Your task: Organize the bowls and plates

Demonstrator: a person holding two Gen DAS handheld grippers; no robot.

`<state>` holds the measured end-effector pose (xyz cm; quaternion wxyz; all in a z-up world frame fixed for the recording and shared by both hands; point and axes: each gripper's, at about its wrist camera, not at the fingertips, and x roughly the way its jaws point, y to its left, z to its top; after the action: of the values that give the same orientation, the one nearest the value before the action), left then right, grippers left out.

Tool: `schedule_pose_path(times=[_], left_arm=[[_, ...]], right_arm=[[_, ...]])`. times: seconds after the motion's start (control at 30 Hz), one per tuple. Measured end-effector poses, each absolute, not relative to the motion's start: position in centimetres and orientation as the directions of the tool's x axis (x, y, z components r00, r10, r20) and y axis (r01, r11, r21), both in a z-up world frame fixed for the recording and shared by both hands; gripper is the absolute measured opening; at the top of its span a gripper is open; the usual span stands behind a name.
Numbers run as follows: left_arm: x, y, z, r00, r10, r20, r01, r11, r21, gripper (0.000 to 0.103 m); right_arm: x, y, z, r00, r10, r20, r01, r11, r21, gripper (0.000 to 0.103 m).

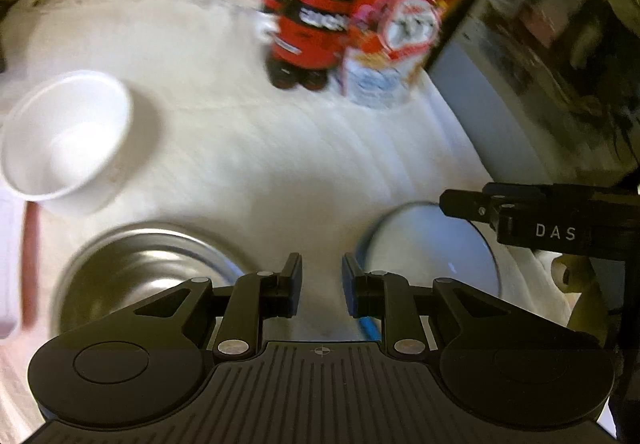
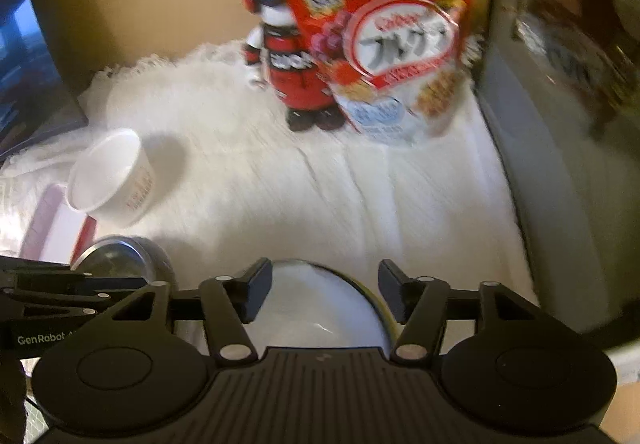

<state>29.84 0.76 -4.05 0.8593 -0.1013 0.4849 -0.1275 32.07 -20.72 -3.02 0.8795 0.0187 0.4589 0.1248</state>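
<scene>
A white bowl lies tilted on the white cloth at the left, also in the right wrist view. A steel bowl sits just left of my left gripper, which is open and empty. A white blue-rimmed plate lies to its right. In the right wrist view that plate lies under my right gripper, which is open and empty with its fingers either side above it. The steel bowl shows at left there.
A red-and-black toy figure and a red cereal bag stand at the back. A dark appliance borders the right side. A pink-rimmed tray lies at the left. The white cloth covers the table.
</scene>
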Motion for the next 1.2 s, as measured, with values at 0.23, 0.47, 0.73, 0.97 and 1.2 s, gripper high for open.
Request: schedule_pose_path(times=[0.23,0.47,0.73,0.97,1.2], left_arm=[[30.6,8.8,-4.1,0.572,-0.293,-0.766,-0.012,0.931,-0.365,0.024],[32.3,18.8,-5.0,0.653,-0.096,-0.751,-0.254,0.907,-0.336,0.024],[36.1,23.1,-6.7,0.646,-0.022,-0.763,-0.309,0.907,-0.288,0.024],[38.4,23.9,-8.1,0.631,-0.076,-0.772,-0.264,0.915,-0.306,0.024],[38.2,23.8,-8.3,0.637,-0.084,-0.766,-0.235,0.925,-0.297,0.024]], right_arm=[[34.7,-13.3,-2.5,0.531,0.275,-0.802,-0.286,0.949,0.135,0.070],[39.2,-4.8,-4.3,0.532,0.245,-0.811,-0.279,0.955,0.105,0.081],[41.7,2.2,-6.3,0.485,0.220,-0.846,-0.324,0.944,0.060,0.081],[42.6,4.0,-6.9,0.473,0.262,-0.841,-0.344,0.934,0.098,0.080],[43.6,4.6,-7.9,0.443,0.287,-0.850,-0.342,0.930,0.136,0.076]])
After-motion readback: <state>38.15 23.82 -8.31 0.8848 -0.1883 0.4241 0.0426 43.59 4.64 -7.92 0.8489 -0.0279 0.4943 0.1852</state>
